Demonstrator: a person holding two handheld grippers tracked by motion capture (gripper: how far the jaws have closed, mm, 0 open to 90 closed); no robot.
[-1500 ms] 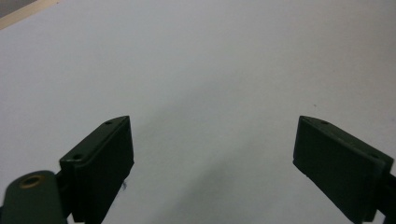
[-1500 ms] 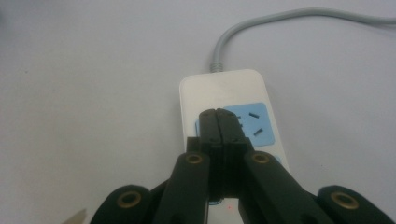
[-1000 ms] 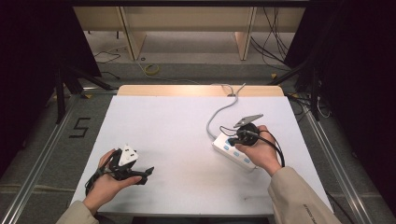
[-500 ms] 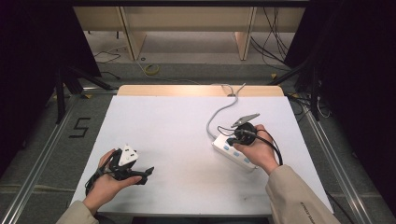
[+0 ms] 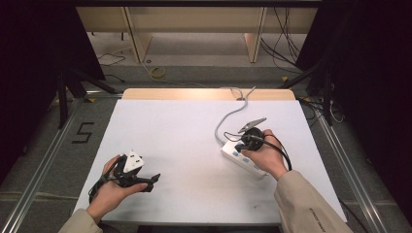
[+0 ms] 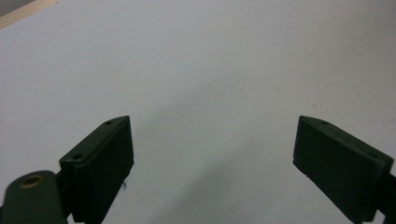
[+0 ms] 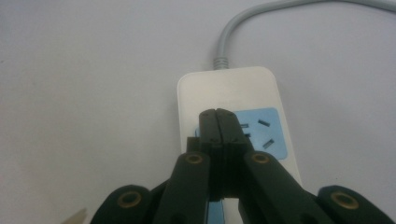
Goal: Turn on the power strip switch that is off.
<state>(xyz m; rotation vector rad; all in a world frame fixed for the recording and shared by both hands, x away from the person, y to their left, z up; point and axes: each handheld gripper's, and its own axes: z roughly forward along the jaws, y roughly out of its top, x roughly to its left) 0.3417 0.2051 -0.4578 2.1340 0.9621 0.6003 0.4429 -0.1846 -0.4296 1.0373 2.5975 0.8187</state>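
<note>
Black jaws of the right gripper (image 7: 218,122) are pressed flat together with nothing between them, their tips resting over the white power strip (image 7: 243,93) at the inner edge of a blue socket panel (image 7: 262,129). In the high view the right hand (image 5: 265,155) holds that gripper (image 5: 236,148) on the strip (image 5: 241,158), which lies at an angle on the right half of the white table (image 5: 184,126), well in from the right edge. Its grey cord (image 5: 228,116) curls away toward the far wooden edge (image 5: 145,93) and drops over it.

The left gripper (image 6: 212,163) stands wide open above bare tabletop (only white surface shows between its two jaws). From above, the left hand (image 5: 114,187) holds this gripper (image 5: 149,182) near the table's front-left corner, close to the near edge. Between the two hands the middle of the table lies bare, as does the far-left part.
</note>
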